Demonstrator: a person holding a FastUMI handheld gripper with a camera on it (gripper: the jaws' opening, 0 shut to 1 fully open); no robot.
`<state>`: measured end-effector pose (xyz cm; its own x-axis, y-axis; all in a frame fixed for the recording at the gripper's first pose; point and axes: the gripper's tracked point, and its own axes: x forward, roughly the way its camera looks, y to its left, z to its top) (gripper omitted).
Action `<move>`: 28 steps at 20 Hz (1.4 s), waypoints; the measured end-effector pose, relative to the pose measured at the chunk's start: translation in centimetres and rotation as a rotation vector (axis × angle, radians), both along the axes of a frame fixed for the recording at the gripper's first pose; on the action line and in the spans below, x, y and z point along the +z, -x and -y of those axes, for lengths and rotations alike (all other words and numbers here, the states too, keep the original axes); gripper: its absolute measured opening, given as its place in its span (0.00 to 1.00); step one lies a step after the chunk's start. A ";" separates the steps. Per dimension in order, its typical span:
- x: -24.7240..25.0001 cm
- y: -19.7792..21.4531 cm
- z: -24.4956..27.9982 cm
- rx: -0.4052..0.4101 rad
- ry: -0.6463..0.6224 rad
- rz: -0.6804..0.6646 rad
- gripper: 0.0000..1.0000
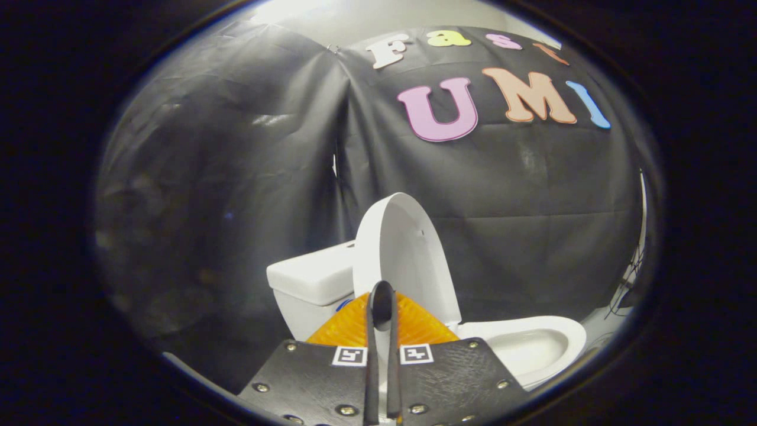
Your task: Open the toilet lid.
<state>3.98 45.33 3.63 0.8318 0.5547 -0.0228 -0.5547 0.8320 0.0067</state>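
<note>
gripper view: the tool (381,296) sits low in front, its two orange ribbed fingers (346,328) drawn close together with only a narrow dark slit between them. nothing is seen pinched in that slit; whether the pads actually touch each other cannot be told. two small square marker tags sit on the black plates behind the fingers.

the white oval plastic toilet lid (408,254) stands raised just beyond the fingertips, near upright and tilted slightly back toward the white ceramic cistern (313,275) behind it. the fingertips overlap the lid's lower part in the picture; whether they touch it cannot be told. the white ceramic toilet bowl (532,343) lies open beside the fingers, rim uncovered, seat apparently down.

judgement: the lifting step looks essentially done, with the lid up and the bowl exposed. what remains is settling the lid against the cistern, if it is not resting there already, and backing off.

next move calls for: a gentle push on the lid's inner face until it leans securely, then a slow straight withdrawal so the fingers do not drag the lid forward and drop it.
</note>
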 end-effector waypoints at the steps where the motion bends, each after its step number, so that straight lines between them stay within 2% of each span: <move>1: 0.1 -0.1 0.0 -0.001 -0.003 -0.004 0.06; 7: 0.0 0.0 -0.5 -0.010 0.028 0.008 0.09; 9: 0.2 0.5 -0.6 0.018 0.016 -0.003 0.14; 10: 0.7 0.5 -0.2 0.014 -0.005 -0.002 0.20; 12: 1.6 0.6 0.4 0.004 -0.030 -0.008 0.21; 14: 2.3 0.8 1.0 0.002 -0.037 -0.003 0.33; 15: 2.4 0.9 1.1 0.006 -0.030 -0.007 0.35; 17: 2.9 1.2 1.5 0.012 -0.023 -0.001 0.45; 22: 3.9 0.6 4.4 -0.037 -0.005 0.025 0.45; 28: 5.0 -0.6 8.2 -0.090 0.026 0.049 0.50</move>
<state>4.58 37.12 8.65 0.8788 0.4772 0.0058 -0.4766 0.8782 -0.0406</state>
